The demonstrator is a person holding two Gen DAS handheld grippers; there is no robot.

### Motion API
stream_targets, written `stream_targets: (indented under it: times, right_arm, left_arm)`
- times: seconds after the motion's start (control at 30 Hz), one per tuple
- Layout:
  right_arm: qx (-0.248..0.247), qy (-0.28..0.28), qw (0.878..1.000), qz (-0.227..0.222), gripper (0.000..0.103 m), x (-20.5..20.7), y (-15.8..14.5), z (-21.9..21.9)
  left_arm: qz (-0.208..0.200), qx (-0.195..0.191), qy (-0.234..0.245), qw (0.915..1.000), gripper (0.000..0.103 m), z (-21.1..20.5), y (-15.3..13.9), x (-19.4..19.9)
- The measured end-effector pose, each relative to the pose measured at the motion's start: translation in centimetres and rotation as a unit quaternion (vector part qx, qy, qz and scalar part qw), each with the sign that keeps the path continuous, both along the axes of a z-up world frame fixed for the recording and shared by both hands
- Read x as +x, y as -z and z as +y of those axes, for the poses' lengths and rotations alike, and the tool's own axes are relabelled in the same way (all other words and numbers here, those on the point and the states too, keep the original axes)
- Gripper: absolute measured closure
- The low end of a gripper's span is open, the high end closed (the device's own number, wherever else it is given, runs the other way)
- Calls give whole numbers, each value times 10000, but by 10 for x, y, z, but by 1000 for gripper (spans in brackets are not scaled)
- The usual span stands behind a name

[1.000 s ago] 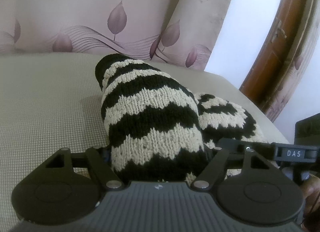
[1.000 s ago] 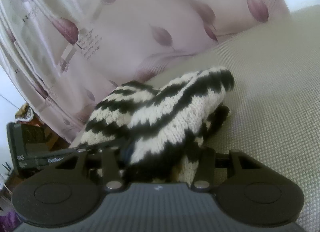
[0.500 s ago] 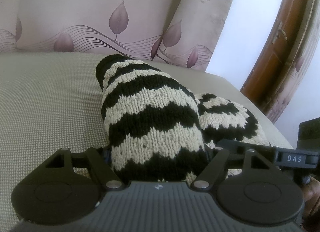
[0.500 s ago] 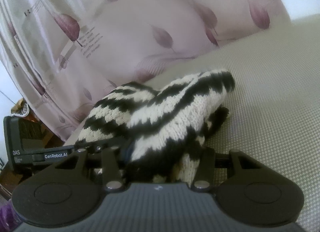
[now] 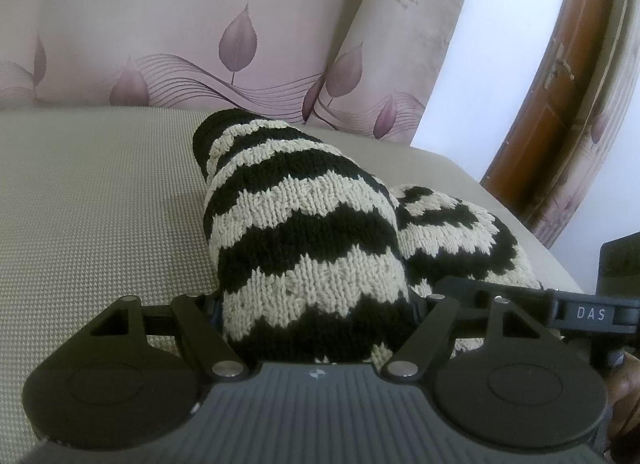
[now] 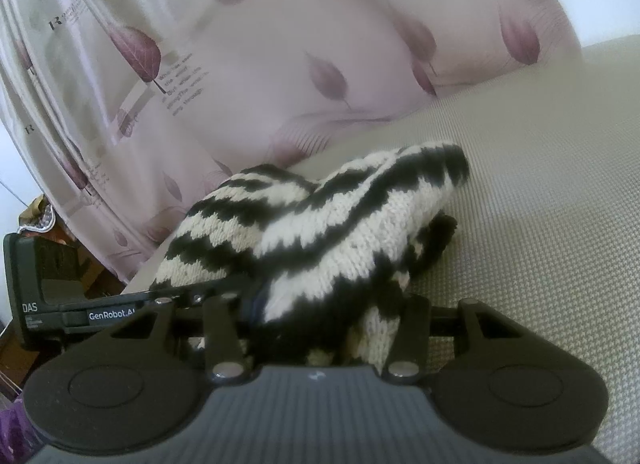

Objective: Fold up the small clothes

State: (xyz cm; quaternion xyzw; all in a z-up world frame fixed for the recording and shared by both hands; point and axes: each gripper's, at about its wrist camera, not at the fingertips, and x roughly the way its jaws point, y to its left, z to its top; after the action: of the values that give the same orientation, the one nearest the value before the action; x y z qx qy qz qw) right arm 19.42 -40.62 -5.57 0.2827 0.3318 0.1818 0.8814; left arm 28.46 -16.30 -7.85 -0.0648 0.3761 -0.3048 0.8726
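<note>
One black-and-cream striped knitted garment (image 5: 304, 248) is the only piece of clothing in view, and it lies bunched on the beige woven cushion surface (image 5: 92, 200), with one part doubled over another and a dark cuff end pointing toward the back. It is not flat and no neat fold is visible, so I judge the task to be at an early or middle step: the knit is gathered and lifted at the near edge, but the folding and the smoothing are not yet done.

The left gripper (image 5: 316, 324) has its jaws closed onto the near edge of the knit, with a thick roll of fabric between them. The right gripper (image 6: 320, 328) grips the same garment from the other side in the same way; its jaws also press on a bundle of fabric. In each view the other tool, a black body with "DAS" lettering, is seen just beside the knit.

Around the garment, the cushion is bare toward the left in the left wrist view and toward the right in the right wrist view, so there is room to spread the knit. The pink leaf-printed curtain (image 5: 168, 32) hangs close behind. On the side of the brown wooden door frame (image 5: 560, 84) the cushion edge is near the garment, so a pull in that direction could drag fabric over the edge.
</note>
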Motion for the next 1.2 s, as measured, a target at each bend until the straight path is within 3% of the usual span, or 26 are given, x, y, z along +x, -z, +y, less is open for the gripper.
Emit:
stream_targets:
  times: [0.63, 1.2]
  right_arm:
    - [518, 10, 9986, 95, 56, 2, -4, 11]
    - [881, -305, 9956, 34, 58, -6, -20, 74]
  left_arm:
    - [-48, 45, -199, 9998, 30, 22, -13, -11]
    - [-199, 278, -710, 9969, 32, 87, -47, -45]
